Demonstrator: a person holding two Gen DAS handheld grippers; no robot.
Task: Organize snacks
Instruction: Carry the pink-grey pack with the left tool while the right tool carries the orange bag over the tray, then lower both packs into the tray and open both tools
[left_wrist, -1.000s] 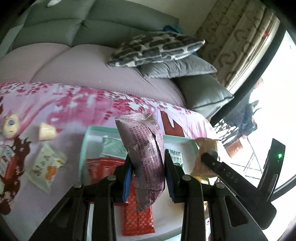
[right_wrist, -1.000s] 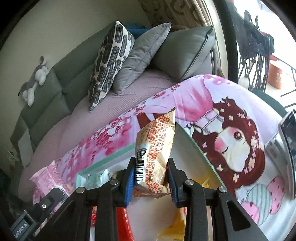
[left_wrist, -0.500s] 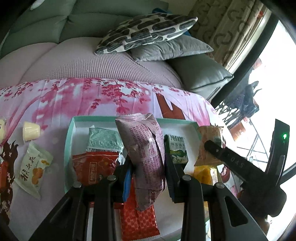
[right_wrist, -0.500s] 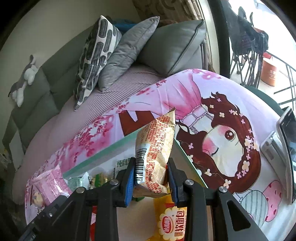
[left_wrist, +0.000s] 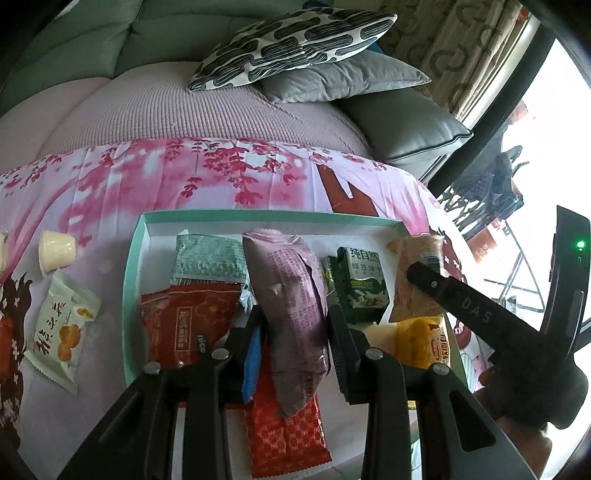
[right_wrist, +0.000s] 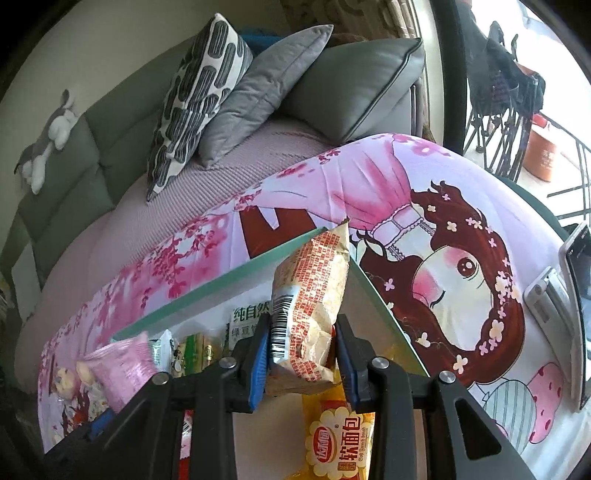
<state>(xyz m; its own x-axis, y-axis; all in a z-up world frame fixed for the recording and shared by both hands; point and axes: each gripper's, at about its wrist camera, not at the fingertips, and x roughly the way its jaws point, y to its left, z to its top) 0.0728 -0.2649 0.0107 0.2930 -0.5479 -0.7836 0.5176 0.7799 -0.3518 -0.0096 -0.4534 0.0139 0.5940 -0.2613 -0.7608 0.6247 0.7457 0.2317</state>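
Left hand-held gripper (left_wrist: 295, 332) clamped on purple snack packet (left_wrist: 291, 314), upright, directly above teal tray (left_wrist: 133, 266); right hand-held gripper (right_wrist: 301, 360) clamped on orange-print packet (right_wrist: 314, 295), seemingly over tray's right corner.

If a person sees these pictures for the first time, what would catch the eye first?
Probably the two packets held up over the mint-green tray: the left gripper clamps a purple snack bag, the right gripper an orange-printed snack packet. Next, the pink cartoon-girl cloth under the tray.
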